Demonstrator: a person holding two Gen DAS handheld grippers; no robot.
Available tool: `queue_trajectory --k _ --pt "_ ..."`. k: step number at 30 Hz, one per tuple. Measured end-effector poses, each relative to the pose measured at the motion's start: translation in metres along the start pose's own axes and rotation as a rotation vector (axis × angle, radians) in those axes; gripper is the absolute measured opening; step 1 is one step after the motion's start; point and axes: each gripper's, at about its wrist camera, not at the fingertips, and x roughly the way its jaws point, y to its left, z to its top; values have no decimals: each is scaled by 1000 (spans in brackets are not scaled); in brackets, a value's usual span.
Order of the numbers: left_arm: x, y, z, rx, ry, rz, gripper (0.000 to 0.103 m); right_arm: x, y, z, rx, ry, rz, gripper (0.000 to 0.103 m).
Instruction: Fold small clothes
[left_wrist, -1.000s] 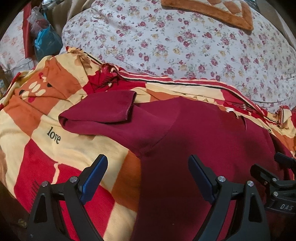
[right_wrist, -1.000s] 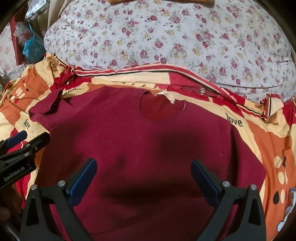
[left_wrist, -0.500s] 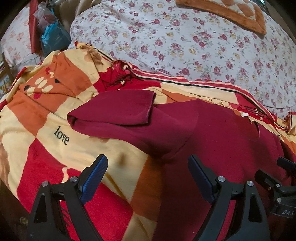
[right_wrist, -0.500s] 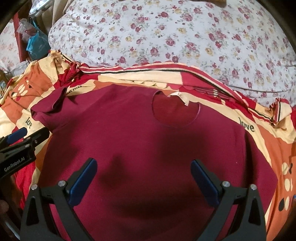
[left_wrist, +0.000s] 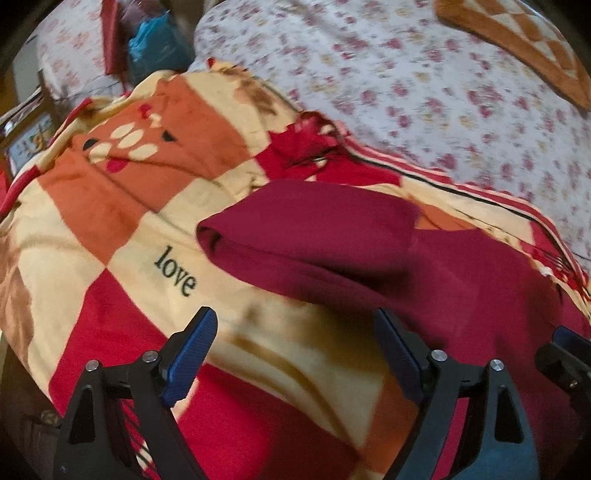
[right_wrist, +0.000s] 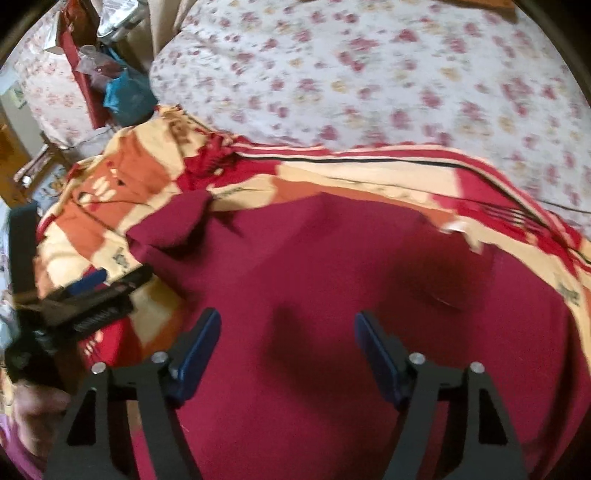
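A maroon T-shirt (right_wrist: 332, 280) lies flat on the bed, its collar label (right_wrist: 458, 227) toward the far right. Its left sleeve (left_wrist: 314, 236) is folded over and sticks out onto the blanket. My left gripper (left_wrist: 295, 343) hovers over the blanket just below that sleeve, by the shirt's left edge. Its jaws are wide and closing slightly, with nothing pinched. My right gripper (right_wrist: 288, 343) hangs over the shirt's body. Its jaws are closing, with cloth below them but no fabric pinched. The left gripper (right_wrist: 92, 295) also shows in the right wrist view.
A red, orange and cream blanket (left_wrist: 110, 221) printed "love" covers the bed. A floral quilt (left_wrist: 406, 92) is heaped behind it. Bags and clutter (right_wrist: 118, 92) sit at the far left. A hand (right_wrist: 29, 410) shows at the lower left.
Both grippers have moved left across the bed, so the shirt has slid right in both views. The right jaws have narrowed. The left gripper now sits over blanket rather than shirt.
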Motion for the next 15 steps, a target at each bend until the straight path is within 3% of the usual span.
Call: queue_trajectory --k 7,9,15 --pt "29 19 -2 -57 41 25 67 44 38 34 -15 33 122 75" --pt "35 24 -4 -71 49 3 67 58 49 43 -6 43 168 67" --pt "38 30 -6 -104 42 -35 67 100 71 61 40 109 276 57"
